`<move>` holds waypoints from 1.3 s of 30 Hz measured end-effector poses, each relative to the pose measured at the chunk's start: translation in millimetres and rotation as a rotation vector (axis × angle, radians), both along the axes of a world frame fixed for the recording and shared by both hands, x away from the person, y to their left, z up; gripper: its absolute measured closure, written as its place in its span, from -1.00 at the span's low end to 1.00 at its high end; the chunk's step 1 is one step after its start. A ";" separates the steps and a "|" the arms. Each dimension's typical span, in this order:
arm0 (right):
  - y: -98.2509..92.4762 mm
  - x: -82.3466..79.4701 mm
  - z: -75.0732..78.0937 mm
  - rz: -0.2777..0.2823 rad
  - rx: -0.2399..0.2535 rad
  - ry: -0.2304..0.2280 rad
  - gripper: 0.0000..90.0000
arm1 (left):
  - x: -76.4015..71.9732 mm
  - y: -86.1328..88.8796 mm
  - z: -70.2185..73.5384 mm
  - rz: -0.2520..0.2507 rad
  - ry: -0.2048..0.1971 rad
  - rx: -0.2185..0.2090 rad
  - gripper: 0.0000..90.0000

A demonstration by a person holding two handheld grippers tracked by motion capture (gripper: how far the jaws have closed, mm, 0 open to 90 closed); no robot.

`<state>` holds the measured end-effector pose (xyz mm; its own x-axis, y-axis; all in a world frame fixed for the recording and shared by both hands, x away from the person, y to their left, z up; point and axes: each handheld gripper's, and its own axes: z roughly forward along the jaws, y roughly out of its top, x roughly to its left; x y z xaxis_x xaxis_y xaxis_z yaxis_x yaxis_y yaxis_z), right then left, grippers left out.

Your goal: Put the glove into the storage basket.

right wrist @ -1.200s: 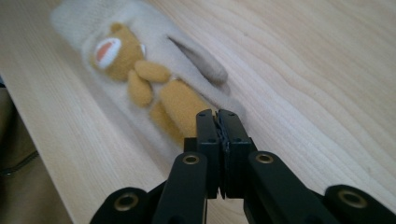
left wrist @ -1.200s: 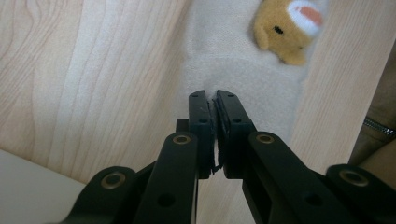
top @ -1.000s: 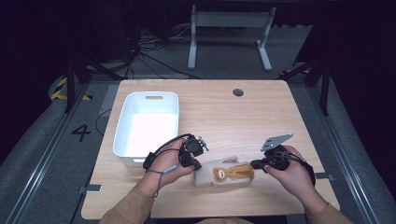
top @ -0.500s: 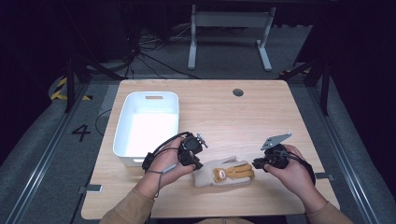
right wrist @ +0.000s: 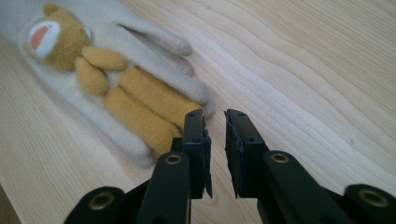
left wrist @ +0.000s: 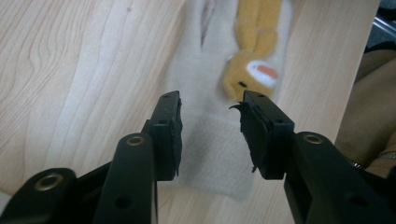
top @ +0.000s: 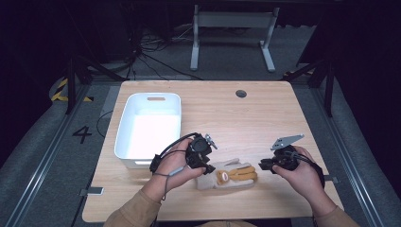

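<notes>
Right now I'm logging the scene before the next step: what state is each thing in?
Beige knitted glove with orange bear: lying flat on the table, released.
White plastic bin: upright, nothing inside.
Left gripper: open, jaws just been opening, above the glove's cuff without pressing it.
Right gripper: open, jaws just been opening, nothing between them, at the glove's fingertips.
Light wooden table: bearing bin and glove.

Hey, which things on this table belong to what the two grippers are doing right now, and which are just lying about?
In the job:
- cream glove with a bear face, flat on the table
- left gripper, jaws just opening over the glove's cuff
- right gripper, jaws just opening, clear of the glove's fingertips

Just lying about:
- white bin
- round grommet hole in the table
</notes>
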<state>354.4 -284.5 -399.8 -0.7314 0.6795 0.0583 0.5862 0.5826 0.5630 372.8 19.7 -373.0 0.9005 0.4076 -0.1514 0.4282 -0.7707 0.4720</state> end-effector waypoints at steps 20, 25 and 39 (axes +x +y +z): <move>-10.4 2.5 -0.7 -0.038 0.056 0.002 0.50 | 0.3 -18.1 -18.6 -0.027 -0.017 0.024 -0.29; -10.9 2.7 -0.6 -0.041 0.069 -0.004 0.41 | 0.9 -21.1 -26.2 -0.032 -0.012 0.045 -0.47; -9.6 3.3 -2.2 -0.035 0.089 0.001 0.32 | -4.9 -37.7 -46.0 -0.115 -0.039 0.133 -0.64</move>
<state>357.7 -294.2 -401.9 -0.7075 0.6964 0.1206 0.6056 0.5094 0.6113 368.0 -18.0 -419.0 0.9466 0.3154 -0.0671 0.3167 -0.8702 0.3773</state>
